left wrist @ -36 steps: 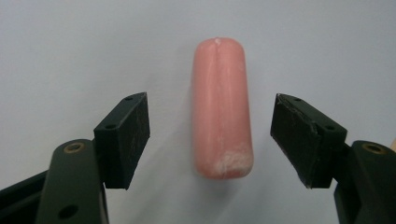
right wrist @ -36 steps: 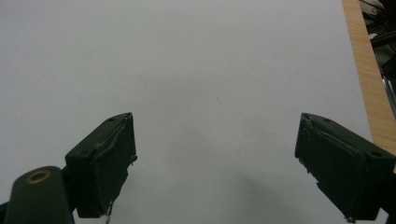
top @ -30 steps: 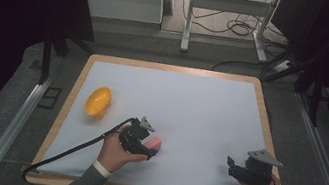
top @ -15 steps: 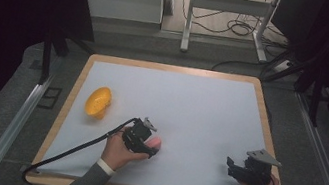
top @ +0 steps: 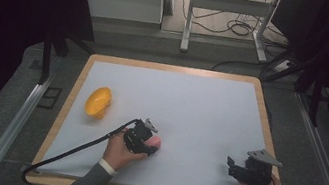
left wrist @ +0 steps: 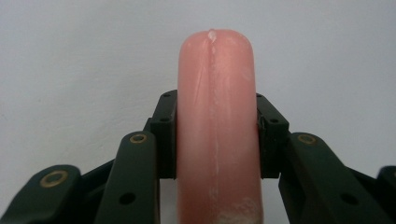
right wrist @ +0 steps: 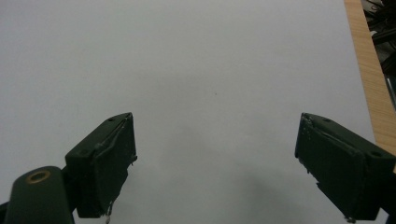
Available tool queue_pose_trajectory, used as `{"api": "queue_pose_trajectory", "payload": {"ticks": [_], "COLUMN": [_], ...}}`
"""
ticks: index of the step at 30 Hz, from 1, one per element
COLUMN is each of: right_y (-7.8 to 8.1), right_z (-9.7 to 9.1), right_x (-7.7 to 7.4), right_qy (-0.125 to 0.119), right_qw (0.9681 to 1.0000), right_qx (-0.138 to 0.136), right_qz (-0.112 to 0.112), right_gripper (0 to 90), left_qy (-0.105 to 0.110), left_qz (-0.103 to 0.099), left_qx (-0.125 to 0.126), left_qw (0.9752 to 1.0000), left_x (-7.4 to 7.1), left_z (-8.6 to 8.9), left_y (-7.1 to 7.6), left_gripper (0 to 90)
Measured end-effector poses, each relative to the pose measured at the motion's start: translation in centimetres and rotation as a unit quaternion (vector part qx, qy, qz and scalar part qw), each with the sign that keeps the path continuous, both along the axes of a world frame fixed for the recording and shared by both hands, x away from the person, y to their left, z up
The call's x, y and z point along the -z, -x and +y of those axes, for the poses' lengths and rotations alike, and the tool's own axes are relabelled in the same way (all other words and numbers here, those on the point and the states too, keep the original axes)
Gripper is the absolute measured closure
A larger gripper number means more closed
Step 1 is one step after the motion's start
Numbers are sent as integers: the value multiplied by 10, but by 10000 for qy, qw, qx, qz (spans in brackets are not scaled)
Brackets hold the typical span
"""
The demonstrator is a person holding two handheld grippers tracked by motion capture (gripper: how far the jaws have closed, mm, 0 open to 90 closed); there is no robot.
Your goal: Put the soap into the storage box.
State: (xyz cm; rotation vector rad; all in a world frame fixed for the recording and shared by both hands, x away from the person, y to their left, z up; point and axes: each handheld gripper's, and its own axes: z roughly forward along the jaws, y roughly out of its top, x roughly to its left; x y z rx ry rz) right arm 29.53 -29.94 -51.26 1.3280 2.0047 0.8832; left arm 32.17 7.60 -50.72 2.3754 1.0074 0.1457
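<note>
A smooth pink sausage-shaped piece [left wrist: 216, 116] stands between the black jaws of my left gripper [left wrist: 216, 128], and both pads press on its sides. These jaws have just been closing on it. In the high view the left gripper [top: 149, 144] sits low over the white table top [top: 200, 108], left of centre near the front, with the pink piece [top: 155, 143] at its tip. My right gripper [top: 231, 165] rests near the front right corner. Its jaws [right wrist: 217, 158] stand wide open over bare white surface with nothing between them.
An orange bowl-like object [top: 98, 101] lies on its side at the left of the table. A wooden rim [top: 268, 125] frames the white top, and it is close to the right gripper's side [right wrist: 369, 79]. A black cable [top: 76, 151] trails from the left gripper to the front left corner.
The left hand has edged slightly to the right over the pink piece. The right hand and the orange object have not moved.
</note>
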Motion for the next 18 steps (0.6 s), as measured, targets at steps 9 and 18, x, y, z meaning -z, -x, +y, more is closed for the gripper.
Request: {"api": "queue_pose_trajectory", "payload": {"ticks": [9,18], "right_y": [1,0], "right_z": [0,0], "right_x": [-1,0], "right_qy": [-2,29], "right_qw": [10000,10000], "right_qx": [9,4], "right_qz": [-29,-18], "right_gripper": [122,121], "left_qy": [56,88], "left_qz": [-103,-203], "left_qx": [-4,-36], "left_qw": [9999,9997], "left_x": [-9,-16], "left_z": [5,10], "left_y": [3,4], "left_gripper": [601,601]}}
